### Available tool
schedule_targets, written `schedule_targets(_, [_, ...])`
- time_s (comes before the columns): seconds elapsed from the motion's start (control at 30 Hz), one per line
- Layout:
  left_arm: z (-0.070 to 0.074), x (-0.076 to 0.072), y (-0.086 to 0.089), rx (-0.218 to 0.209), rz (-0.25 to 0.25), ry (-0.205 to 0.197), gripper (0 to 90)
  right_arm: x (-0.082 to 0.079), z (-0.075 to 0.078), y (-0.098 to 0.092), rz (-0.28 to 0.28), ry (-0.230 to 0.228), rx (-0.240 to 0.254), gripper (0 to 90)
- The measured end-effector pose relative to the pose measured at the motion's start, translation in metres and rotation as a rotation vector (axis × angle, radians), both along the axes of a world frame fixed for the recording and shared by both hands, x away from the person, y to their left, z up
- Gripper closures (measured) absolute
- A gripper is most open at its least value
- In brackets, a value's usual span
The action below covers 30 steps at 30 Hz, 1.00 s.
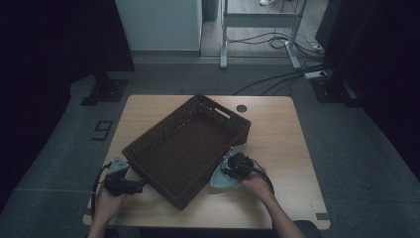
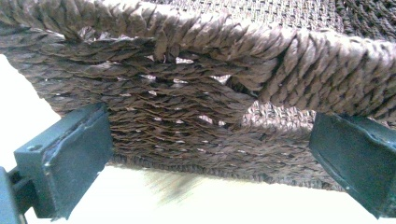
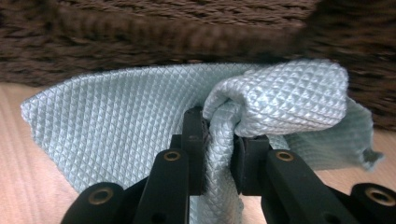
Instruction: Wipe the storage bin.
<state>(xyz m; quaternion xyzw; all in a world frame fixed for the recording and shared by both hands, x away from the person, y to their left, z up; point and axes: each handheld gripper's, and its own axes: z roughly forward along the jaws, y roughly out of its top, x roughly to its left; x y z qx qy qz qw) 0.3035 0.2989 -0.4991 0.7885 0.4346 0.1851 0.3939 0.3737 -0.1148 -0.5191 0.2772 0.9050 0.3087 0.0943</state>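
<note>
A dark brown woven basket (image 1: 163,158) sits slantwise on the wooden table (image 1: 277,129). A light blue quilted cloth (image 3: 112,121) lies against the basket's near right side, seen in the high view as a pale patch (image 1: 221,180). My right gripper (image 3: 218,154) is shut on a bunched fold of that cloth, close to the basket wall (image 3: 140,42); from above it shows as a dark body (image 1: 236,167). My left gripper (image 2: 210,158) stands open, its jaws wide apart before the basket's woven side (image 2: 187,107), near the basket's left corner (image 1: 130,184).
A round cable hole (image 1: 241,108) marks the table's far edge. Beyond the table stand a white frame leg (image 1: 224,44) and loose cables on the floor (image 1: 277,79). Bare tabletop lies right of the basket.
</note>
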Motion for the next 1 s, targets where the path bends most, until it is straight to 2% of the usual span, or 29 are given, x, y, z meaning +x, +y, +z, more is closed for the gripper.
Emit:
schedule_targets(0.4, [0.000,0.000,0.000,0.001,-0.001,-0.001,0.0,-0.019,-0.001,0.017,0.059,0.011,0.013,76.0])
schedule_targets(1.0, [-0.001,0.000,-0.001,-0.008,-0.008,-0.005,0.0,-0.052,0.000,0.045,0.188,0.023,0.040,76.0])
